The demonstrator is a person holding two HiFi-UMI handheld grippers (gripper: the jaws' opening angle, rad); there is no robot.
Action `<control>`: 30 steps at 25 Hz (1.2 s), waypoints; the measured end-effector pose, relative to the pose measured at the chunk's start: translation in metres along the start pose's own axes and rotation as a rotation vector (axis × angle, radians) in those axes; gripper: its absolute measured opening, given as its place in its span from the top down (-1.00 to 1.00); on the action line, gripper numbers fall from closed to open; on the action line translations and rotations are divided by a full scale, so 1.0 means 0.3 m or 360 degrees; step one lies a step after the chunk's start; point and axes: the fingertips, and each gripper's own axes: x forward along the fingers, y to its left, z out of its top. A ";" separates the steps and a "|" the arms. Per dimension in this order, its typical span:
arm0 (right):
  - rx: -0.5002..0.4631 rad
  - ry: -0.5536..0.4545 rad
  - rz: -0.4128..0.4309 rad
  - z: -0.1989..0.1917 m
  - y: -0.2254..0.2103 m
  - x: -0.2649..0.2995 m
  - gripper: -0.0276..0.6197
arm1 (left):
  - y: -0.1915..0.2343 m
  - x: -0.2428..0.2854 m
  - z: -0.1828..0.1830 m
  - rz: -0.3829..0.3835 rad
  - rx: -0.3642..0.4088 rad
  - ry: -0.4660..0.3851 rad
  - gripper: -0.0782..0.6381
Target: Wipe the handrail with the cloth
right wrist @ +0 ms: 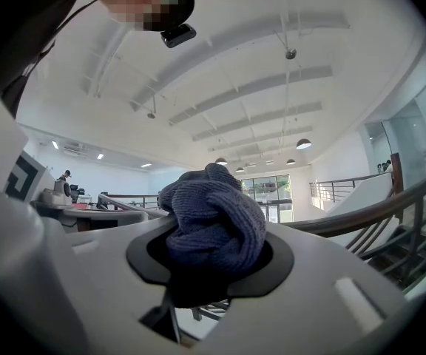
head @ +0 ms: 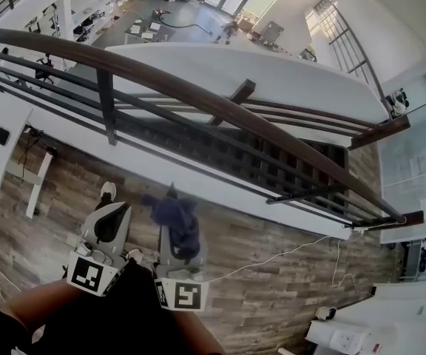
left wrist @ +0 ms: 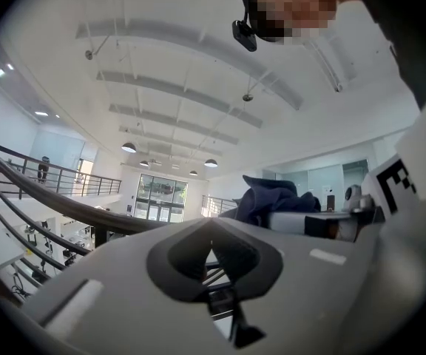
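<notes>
The brown wooden handrail [head: 198,95] curves from the upper left to the lower right, above dark metal rails. A dark blue knitted cloth [head: 174,214] is bunched in my right gripper [head: 177,231], which is shut on it and held near my body, apart from the rail. In the right gripper view the cloth [right wrist: 213,220] bulges out of the right gripper [right wrist: 217,265], with the handrail [right wrist: 376,209] off to the right. My left gripper [head: 109,220] is beside it, shut and empty. The left gripper [left wrist: 213,256] points upward; the cloth [left wrist: 276,197] and handrail [left wrist: 87,214] show beyond it.
A dark staircase [head: 279,161] descends behind the railing. I stand on wood-plank flooring [head: 272,265] crossed by a white cable [head: 287,248]. A vertical rail post [head: 106,106] stands at the left. Desks and equipment fill the lower floor [head: 146,28] beyond.
</notes>
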 end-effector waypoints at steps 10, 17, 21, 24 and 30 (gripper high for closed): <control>-0.0011 0.0145 -0.0045 -0.075 -0.074 0.256 0.45 | 0.203 0.247 -0.021 -0.0017 -0.0065 0.0012 0.78; -0.0018 0.0178 -0.0029 -0.056 -0.023 0.579 0.45 | 0.447 0.390 0.007 -0.0013 -0.0103 0.0074 0.78; -0.0001 0.0198 -0.0028 -0.063 0.009 0.734 0.45 | 0.585 0.444 0.018 0.0008 -0.0074 0.0096 0.78; 0.0016 0.0187 -0.0017 -0.063 0.038 0.832 0.45 | 0.672 0.469 0.027 0.0046 -0.0060 0.0090 0.78; 0.0046 0.0134 0.0112 -0.057 0.104 1.032 0.45 | 0.789 0.507 0.037 0.0168 -0.0050 0.0063 0.78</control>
